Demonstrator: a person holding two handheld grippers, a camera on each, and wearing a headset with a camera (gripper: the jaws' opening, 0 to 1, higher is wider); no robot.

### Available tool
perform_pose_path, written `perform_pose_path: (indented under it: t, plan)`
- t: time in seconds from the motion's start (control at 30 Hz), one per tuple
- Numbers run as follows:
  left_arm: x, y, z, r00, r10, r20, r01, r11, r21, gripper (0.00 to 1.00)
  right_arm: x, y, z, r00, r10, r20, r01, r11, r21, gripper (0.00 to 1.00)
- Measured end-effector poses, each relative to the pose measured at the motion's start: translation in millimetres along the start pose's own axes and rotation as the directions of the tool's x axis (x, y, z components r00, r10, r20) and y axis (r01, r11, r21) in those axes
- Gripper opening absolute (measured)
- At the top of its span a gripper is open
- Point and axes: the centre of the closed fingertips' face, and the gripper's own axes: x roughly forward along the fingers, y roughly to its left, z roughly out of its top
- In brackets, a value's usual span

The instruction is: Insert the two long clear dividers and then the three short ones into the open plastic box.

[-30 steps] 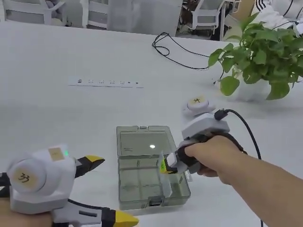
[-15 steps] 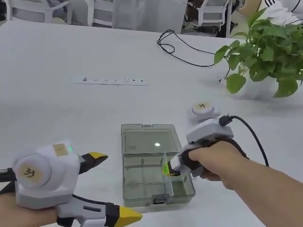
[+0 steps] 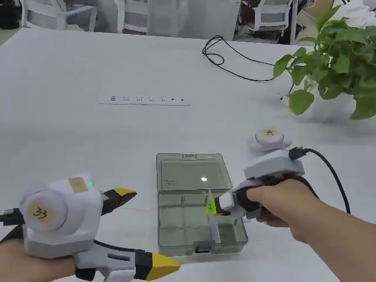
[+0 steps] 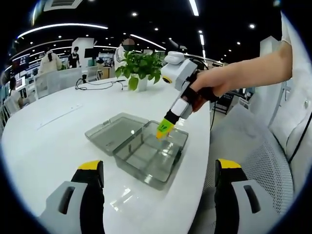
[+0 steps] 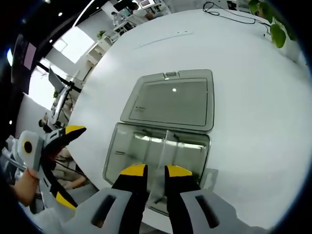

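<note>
The open smoky clear plastic box (image 3: 176, 235) lies on the white table, its lid (image 3: 194, 170) folded flat behind the tray. My right gripper (image 3: 212, 207) reaches in from the right and is shut on a clear divider (image 3: 215, 226) that stands on edge in the tray, running front to back. In the right gripper view its yellow tips (image 5: 156, 170) pinch that divider (image 5: 165, 142) above the tray (image 5: 122, 146). My left gripper (image 3: 141, 230) hovers left of the box, jaws wide open and holding nothing. From the left gripper view, the box (image 4: 131, 131) lies beyond the spread left gripper (image 4: 158, 165), with the right gripper (image 4: 164, 129) dipping into it.
A white power strip (image 3: 147, 100) lies further back on the table. A potted plant (image 3: 335, 70) stands at the back right, with a black cable (image 3: 235, 56) beside it. A round white puck (image 3: 269, 138) sits behind the right hand. A clear piece (image 5: 209, 178) lies beside the box.
The head camera has shifted, so the whole scene sits a little further right. The right gripper still holds the divider in the tray. The left gripper has stayed open beside the box.
</note>
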Motion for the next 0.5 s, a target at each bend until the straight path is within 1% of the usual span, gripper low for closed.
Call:
perform_pose_path:
  t: [0.07, 0.2, 0.23, 0.27, 0.33, 0.4, 0.47, 0.5]
  plan:
    - [-1.5, 1.0, -0.4, 0.9999, 0.009, -0.004, -0.009, 1.000, -0.003, 0.97, -3.1, 0.5, 2.5, 0.9998, 0.007, 0.018, -0.007, 1.000, -0.025, 0.20]
    - [-4.6, 2.1, 1.3, 0.9995, 0.030, -0.007, -0.030, 0.999, -0.009, 0.97, -11.5, 0.5, 8.0, 0.9982, 0.033, 0.050, -0.030, 0.997, -0.074, 0.22]
    - [-5.4, 2.9, 1.5, 0.9993, 0.037, -0.008, -0.038, 0.999, -0.012, 0.97, -14.4, 0.4, 9.8, 0.9975, 0.041, 0.057, -0.036, 0.996, -0.085, 0.23]
    - [-6.0, 3.4, 1.6, 0.9991, 0.042, -0.009, -0.042, 0.999, -0.015, 0.96, -15.8, 1.8, 13.2, 0.9955, 0.059, 0.074, -0.050, 0.992, -0.114, 0.23]
    - [-7.4, 4.5, 1.8, 0.9986, 0.052, -0.010, -0.053, 0.998, -0.018, 0.96, -20.0, 1.2, 13.3, 0.9956, 0.057, 0.074, -0.048, 0.991, -0.123, 0.26]
    - [-8.8, 5.7, 2.0, 0.9979, 0.064, -0.012, -0.064, 0.998, -0.022, 0.96, -25.5, 4.1, 17.9, 0.9912, 0.089, 0.098, -0.072, 0.983, -0.166, 0.31]
    - [-10.1, 7.3, 1.7, 0.9970, 0.076, -0.015, -0.076, 0.997, -0.028, 0.96, -30.6, 7.3, 18.2, 0.9892, 0.102, 0.106, -0.078, 0.974, -0.212, 0.35]
    - [-10.7, 7.7, 1.9, 0.9967, 0.080, -0.015, -0.080, 0.996, -0.028, 0.96, -32.2, 7.3, 17.4, 0.9887, 0.107, 0.105, -0.083, 0.974, -0.209, 0.36]
